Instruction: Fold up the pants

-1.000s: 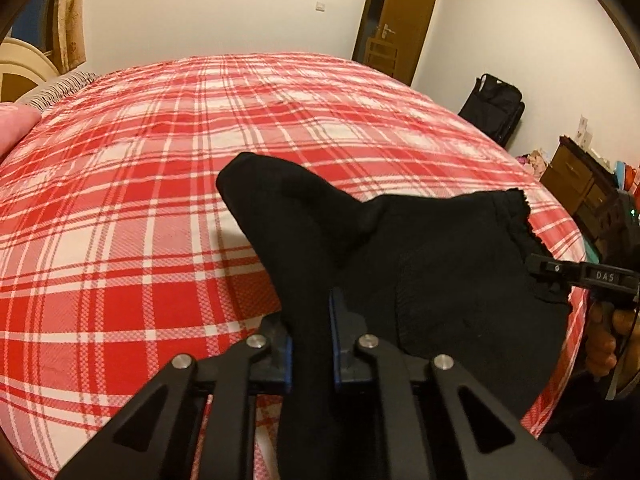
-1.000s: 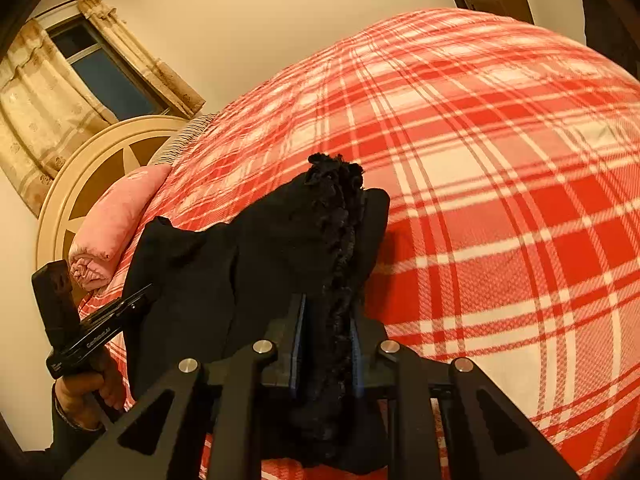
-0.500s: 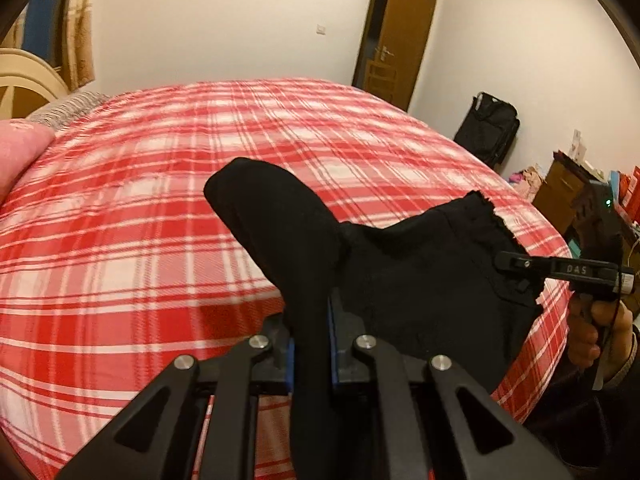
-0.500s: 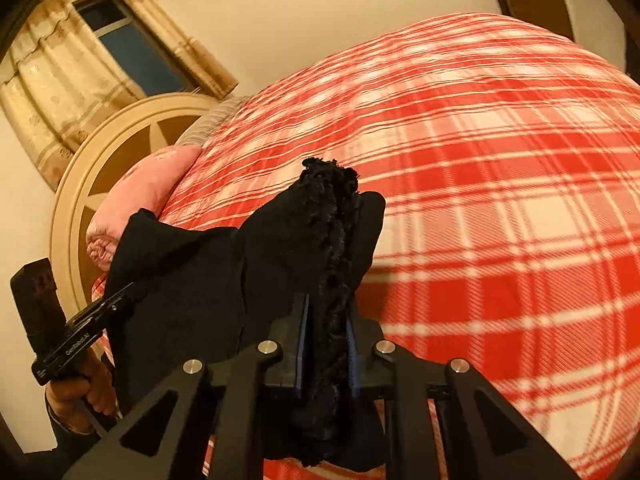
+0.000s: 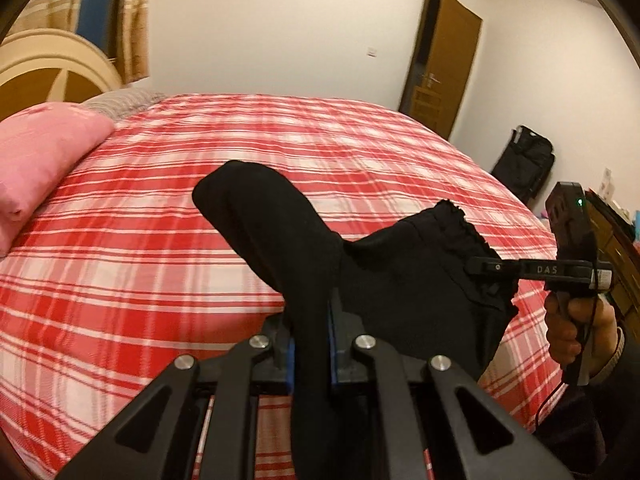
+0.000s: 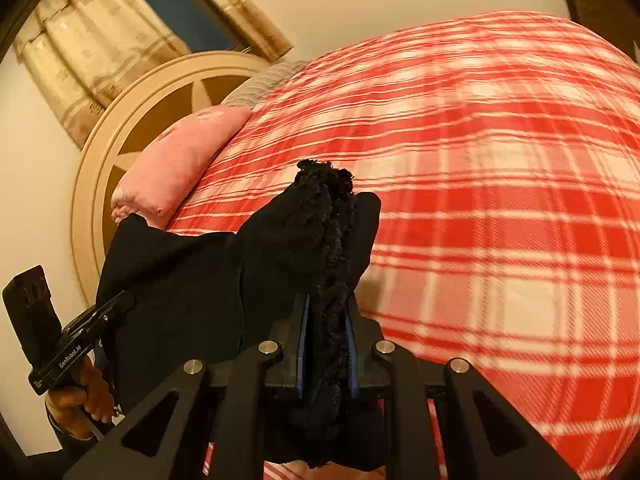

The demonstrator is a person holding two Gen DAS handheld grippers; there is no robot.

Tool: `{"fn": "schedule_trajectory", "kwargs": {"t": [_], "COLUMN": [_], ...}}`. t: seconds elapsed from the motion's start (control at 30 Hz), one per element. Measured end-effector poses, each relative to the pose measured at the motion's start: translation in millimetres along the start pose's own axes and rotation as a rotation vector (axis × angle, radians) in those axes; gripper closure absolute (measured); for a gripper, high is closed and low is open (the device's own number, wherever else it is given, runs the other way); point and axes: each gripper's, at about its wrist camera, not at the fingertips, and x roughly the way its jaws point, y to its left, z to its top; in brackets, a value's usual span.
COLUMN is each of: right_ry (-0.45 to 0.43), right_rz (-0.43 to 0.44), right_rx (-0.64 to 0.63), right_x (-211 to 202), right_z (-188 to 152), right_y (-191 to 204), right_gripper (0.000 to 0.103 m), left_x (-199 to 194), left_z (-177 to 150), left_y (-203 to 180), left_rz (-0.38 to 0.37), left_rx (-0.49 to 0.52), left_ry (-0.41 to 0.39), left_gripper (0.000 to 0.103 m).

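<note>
Black pants (image 5: 396, 276) hang lifted above a red and white plaid bed (image 5: 160, 264), stretched between both grippers. My left gripper (image 5: 311, 346) is shut on a smooth folded edge of the pants, which sticks up past its blue pads. My right gripper (image 6: 326, 344) is shut on the frilly elastic waistband (image 6: 328, 216). In the left wrist view the right gripper (image 5: 476, 266) pinches the pants at the right, held by a hand (image 5: 576, 328). In the right wrist view the left gripper (image 6: 120, 304) grips the pants (image 6: 192, 280) at the lower left.
A pink pillow (image 5: 40, 156) and a cream round headboard (image 6: 132, 120) stand at the bed's head, curtains (image 6: 84, 40) behind. A brown door (image 5: 444, 64), a black bag (image 5: 524, 164) and a wooden dresser (image 5: 616, 248) line the far right side.
Both grippers have risen and swung toward the head of the bed with the pants; the pillow and headboard now show more. Both grips are unchanged.
</note>
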Motion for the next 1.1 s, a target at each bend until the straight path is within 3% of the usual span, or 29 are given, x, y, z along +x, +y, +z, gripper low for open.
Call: {"fn": "schedule_trajectory", "kwargs": {"t": [0.53, 0.73, 0.87, 0.93, 1.0, 1.1], "right_ry": [0.092, 0.158, 0.182, 0.185, 0.189, 0.197], "right_rz": [0.074, 0.041, 0.050, 0.055, 0.060, 0.060], "right_rx": [-0.113, -0.092, -0.049, -0.045, -0.037, -0.021], "right_x": [93.7, 141.5, 157.8, 161.2, 163.4, 166.0], "right_z": [49.1, 51.4, 48.9, 47.2, 47.5, 46.1], "right_y": [63.4, 50.4, 32.8, 28.5, 25.5, 19.3], "right_gripper": [0.088, 0.087, 0.085, 0.083, 0.081, 0.070], "left_x": [-19.4, -9.7, 14.7, 26.2, 33.3, 39.0], "left_z": [-2.5, -12.9, -26.5, -33.9, -40.7, -43.8], "left_y": [87.1, 122.6, 145.2, 152.6, 158.2, 156.7], "left_rz": [0.116, 0.163, 0.180, 0.195, 0.217, 0.260], "left_rx": [-0.129, -0.158, -0.188, -0.198, -0.206, -0.171], "left_ry": [-0.037, -0.017, 0.038, 0.064, 0.075, 0.079], "left_gripper": [0.092, 0.092, 0.090, 0.086, 0.075, 0.062]}}
